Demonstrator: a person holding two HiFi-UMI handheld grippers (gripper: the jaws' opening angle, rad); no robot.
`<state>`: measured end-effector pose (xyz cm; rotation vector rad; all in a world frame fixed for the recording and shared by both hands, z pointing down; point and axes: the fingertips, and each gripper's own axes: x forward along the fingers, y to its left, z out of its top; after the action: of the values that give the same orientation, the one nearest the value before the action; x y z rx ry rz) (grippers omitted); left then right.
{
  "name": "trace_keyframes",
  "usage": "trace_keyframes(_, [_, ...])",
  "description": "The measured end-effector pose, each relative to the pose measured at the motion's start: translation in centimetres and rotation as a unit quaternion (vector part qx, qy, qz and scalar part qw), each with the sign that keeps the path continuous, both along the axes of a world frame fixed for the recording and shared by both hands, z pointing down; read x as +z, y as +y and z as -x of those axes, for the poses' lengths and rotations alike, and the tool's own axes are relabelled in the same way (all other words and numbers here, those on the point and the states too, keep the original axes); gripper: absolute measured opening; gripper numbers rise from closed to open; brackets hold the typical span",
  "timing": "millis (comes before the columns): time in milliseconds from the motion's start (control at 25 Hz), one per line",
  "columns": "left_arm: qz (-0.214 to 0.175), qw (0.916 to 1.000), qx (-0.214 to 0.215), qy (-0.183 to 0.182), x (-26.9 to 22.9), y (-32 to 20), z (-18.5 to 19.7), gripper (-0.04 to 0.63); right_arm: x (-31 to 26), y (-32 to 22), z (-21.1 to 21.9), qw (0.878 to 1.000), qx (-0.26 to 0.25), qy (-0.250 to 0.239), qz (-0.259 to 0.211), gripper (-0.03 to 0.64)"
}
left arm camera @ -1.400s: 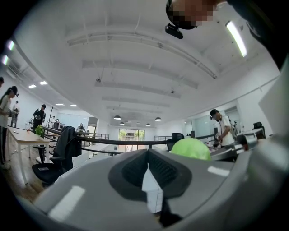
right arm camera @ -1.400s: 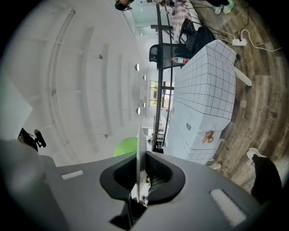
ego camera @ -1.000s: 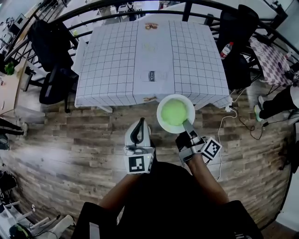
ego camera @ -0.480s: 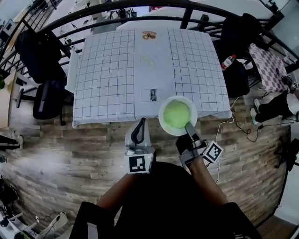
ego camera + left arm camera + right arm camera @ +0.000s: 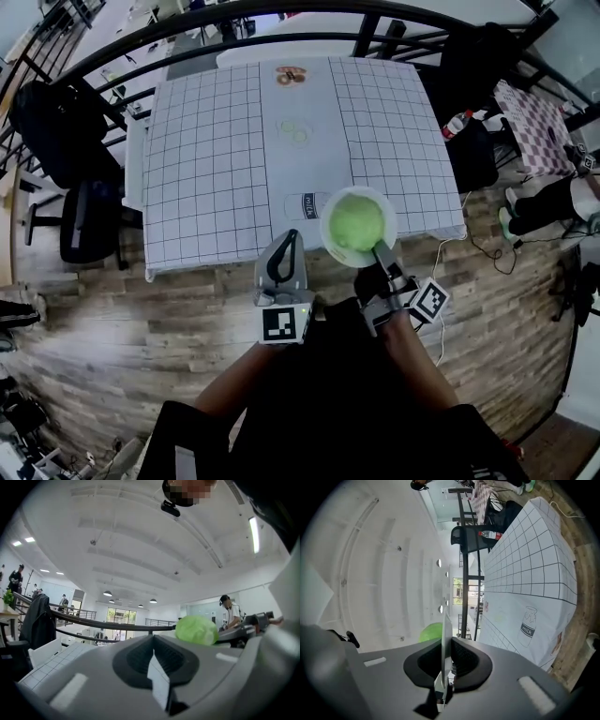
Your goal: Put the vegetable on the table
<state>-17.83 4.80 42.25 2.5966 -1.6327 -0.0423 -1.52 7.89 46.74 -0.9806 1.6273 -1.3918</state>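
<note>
Vegetable update: the round pale-green leafy head (image 5: 357, 223) sits on a shallow white plate (image 5: 326, 234), and our right gripper (image 5: 379, 255) is pinching the plate's rim tight. Over the last second we've carried it in over the near edge of the grid-clothed white table (image 5: 206, 150), so set-down looks close. Our left gripper (image 5: 289, 239) is closed on nothing, idle alongside.

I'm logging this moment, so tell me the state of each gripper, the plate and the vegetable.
Plate: held by its rim over the near edge of the table.
Vegetable: lying on the plate.
Right gripper: shut on the plate.
Left gripper: shut, empty.
</note>
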Motion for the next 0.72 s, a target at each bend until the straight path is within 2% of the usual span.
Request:
trace_keyframes(200, [0.023,0.9996,0.014,-0.001,-1.7,-4.0,-1.7,0.008,-0.8,-3.4,-1.4,1.0,0.008,-0.001,0.025,0.02])
trace_keyframes(520, [0.006,0.9997,0.015,0.017,-2.0,-9.3,-6.1,0.008,0.2,-9.1,-5.3,1.0,-0.007,0.011,0.018,0.02])
trace_keyframes(720, [-0.018,0.9998,0.008,0.01,-2.2,-13.9,-9.3,0.008,0.8,-14.1,-8.4,1.0,-0.021,0.017,0.009,0.018])
